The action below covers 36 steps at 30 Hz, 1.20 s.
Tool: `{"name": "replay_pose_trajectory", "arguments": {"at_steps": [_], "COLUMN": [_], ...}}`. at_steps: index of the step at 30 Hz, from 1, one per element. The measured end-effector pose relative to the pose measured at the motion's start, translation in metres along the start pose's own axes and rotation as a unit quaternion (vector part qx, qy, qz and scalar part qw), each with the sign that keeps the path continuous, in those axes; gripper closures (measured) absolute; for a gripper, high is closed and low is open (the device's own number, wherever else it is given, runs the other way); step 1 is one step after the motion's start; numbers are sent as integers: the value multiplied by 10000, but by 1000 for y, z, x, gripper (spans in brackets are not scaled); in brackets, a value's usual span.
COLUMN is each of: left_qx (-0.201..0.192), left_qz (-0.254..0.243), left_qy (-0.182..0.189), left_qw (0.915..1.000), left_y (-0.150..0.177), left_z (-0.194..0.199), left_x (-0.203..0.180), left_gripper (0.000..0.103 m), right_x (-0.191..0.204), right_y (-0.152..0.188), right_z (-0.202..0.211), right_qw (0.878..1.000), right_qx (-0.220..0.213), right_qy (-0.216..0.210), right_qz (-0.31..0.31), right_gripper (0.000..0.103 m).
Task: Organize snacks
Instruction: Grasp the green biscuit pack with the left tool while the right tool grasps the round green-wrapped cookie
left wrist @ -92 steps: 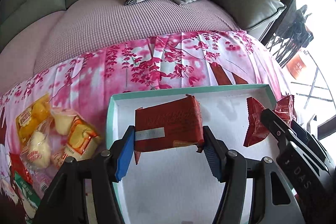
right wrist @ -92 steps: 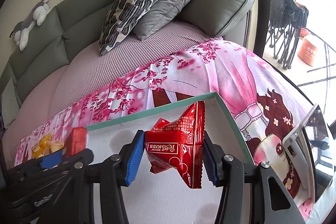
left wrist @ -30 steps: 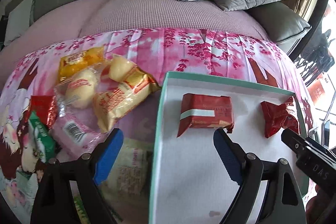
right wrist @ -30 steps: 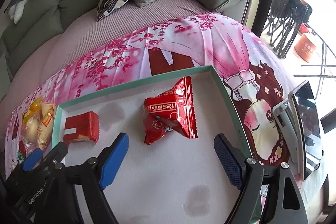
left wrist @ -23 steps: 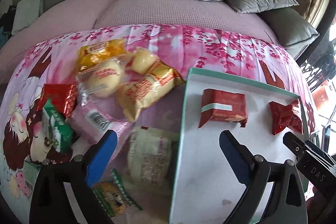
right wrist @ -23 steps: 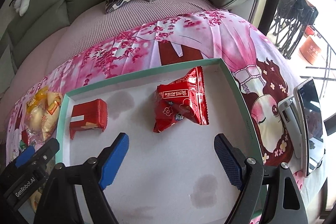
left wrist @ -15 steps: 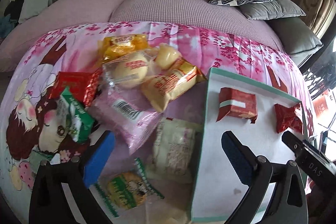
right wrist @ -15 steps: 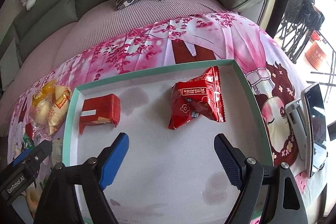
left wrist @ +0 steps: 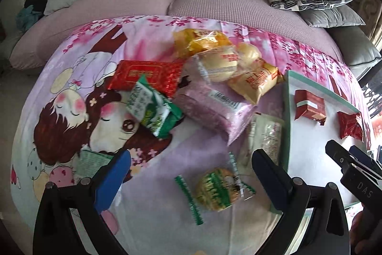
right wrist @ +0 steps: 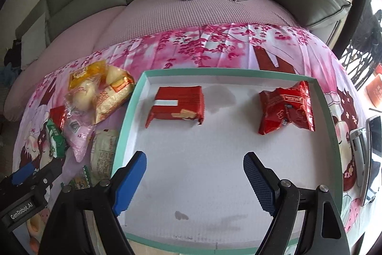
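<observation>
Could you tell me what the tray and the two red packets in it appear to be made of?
Tray: likely matte cardboard, with a stained white floor and thin teal rim. Brick-shaped red packet and crumpled red packet: glossy plastic or foil film, with creases and crimped ends.

The left gripper (left wrist: 191, 171) fills the bottom of the frame, its blue-padded jaws spread wide and empty above a round snack in a clear green-printed wrapper (left wrist: 216, 191). At centre, snack packets lie heaped on a pink cartoon cloth (left wrist: 71, 111): a red packet (left wrist: 148, 74), a green packet (left wrist: 152, 109), a pink packet (left wrist: 210, 109), and yellow bread packets (left wrist: 255, 80). At right, a teal-rimmed white tray (left wrist: 286, 111) holds a dark red box-shaped pack (left wrist: 309, 108) and a red pouch (left wrist: 349, 124), apart from each other. The right gripper (left wrist: 353, 164) enters at the lower right edge.
</observation>
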State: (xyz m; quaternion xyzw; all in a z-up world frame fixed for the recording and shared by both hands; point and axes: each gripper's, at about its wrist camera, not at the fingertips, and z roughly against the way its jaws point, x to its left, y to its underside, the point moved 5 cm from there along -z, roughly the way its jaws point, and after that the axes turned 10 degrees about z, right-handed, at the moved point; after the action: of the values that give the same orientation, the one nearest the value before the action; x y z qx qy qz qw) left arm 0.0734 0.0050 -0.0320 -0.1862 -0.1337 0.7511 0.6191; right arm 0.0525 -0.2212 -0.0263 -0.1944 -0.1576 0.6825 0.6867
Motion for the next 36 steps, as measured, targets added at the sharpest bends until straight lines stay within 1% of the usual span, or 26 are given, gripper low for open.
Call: {"name": "replay_pose_trajectory", "arguments": {"at_steps": [6, 8, 9, 10, 11, 15, 20, 21, 22, 26, 31, 34, 36], "left_qx": [-63, -95, -114, -124, -123, -102, -58, -41, -13, 137, 389, 559, 597], "left_qz": [205, 186, 197, 237, 297, 670, 879, 920, 968, 1076, 978, 829, 770], "left_qy": [-47, -223, -426, -539, -590, -511, -490, -499, -517, -594, -566, -677, -846], "left_qw": [9998, 9995, 9988, 9982, 9977, 9964, 9949, 9945, 9940, 9923, 9928, 9927, 9916], "left_y": [-5, -7, -9, -10, -11, -16, -17, -17, -17, -14, -9, -5, -4], "left_z": [5, 5, 4, 3, 3, 4, 1, 0, -2, -11, -25, -35, -39], "left_x": [27, 37, 46, 53, 59, 81, 98, 101, 105, 114, 114, 112, 115], "left_gripper": [2, 2, 2, 2, 2, 2, 2, 2, 2, 2, 2, 2, 2], "right_x": [38, 49, 55, 61, 67, 93, 125, 130, 135, 148, 158, 163, 168], "right_y": [3, 5, 6, 8, 9, 12, 18, 20, 22, 27, 31, 33, 34], "right_z": [-1, -3, -3, -4, -5, -7, -8, -9, -10, -10, -14, -16, -16], "right_qw": [9990, 9984, 9981, 9977, 9973, 9937, 9877, 9865, 9853, 9822, 9794, 9778, 9761], "right_qx": [-3, 16, 32, 47, 68, 90, 76, 84, 104, 115, 176, 175, 206], "right_qy": [-159, -217, -261, -313, -355, -503, -802, -853, -892, -933, -909, -832, -882], "right_qz": [422, 516, 557, 596, 645, 1000, 1340, 1397, 1454, 1624, 1797, 1916, 1974], "right_gripper": [17, 17, 17, 17, 17, 17, 16, 13, 1, 0, 0, 0, 0]}}
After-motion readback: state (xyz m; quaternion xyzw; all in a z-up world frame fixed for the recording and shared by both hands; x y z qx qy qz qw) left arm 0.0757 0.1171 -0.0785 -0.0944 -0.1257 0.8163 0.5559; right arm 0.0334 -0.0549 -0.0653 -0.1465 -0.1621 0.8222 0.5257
